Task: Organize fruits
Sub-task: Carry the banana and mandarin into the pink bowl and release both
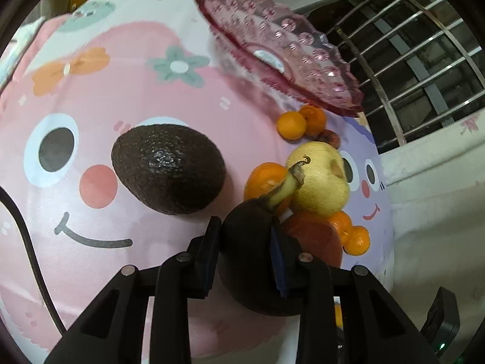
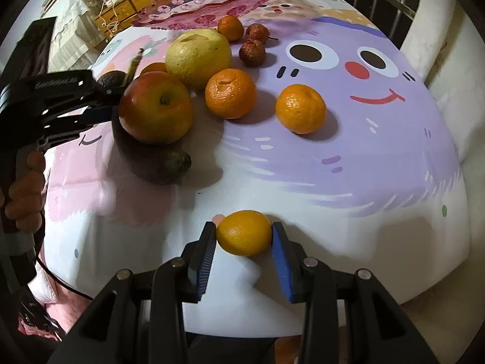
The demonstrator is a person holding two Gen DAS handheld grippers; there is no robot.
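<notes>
My left gripper [image 1: 245, 230] is shut on a blackened banana [image 1: 246, 279] with a yellowish stem, held just above the table. The right wrist view shows that gripper [image 2: 104, 101] at the left, with the banana [image 2: 157, 160] hanging under it, partly hidden behind a red apple [image 2: 156, 110]. My right gripper [image 2: 243, 227] is shut on a small orange [image 2: 244, 238], both pads touching its sides, near the table's front edge. A dark avocado [image 1: 168, 168] lies left of the left gripper. A pink glass plate [image 1: 282, 57] [image 2: 212, 3] stands at the far edge.
A yellow pear [image 2: 198, 56], two oranges [image 2: 230, 92] [image 2: 300, 107], a smaller orange [image 2: 230, 27] and two shrivelled brown fruits [image 2: 253, 53] lie on the cartoon-print tablecloth [image 2: 333, 166]. A hand [image 2: 24, 194] holds the left gripper. A window grille [image 1: 409, 60] is beyond the table.
</notes>
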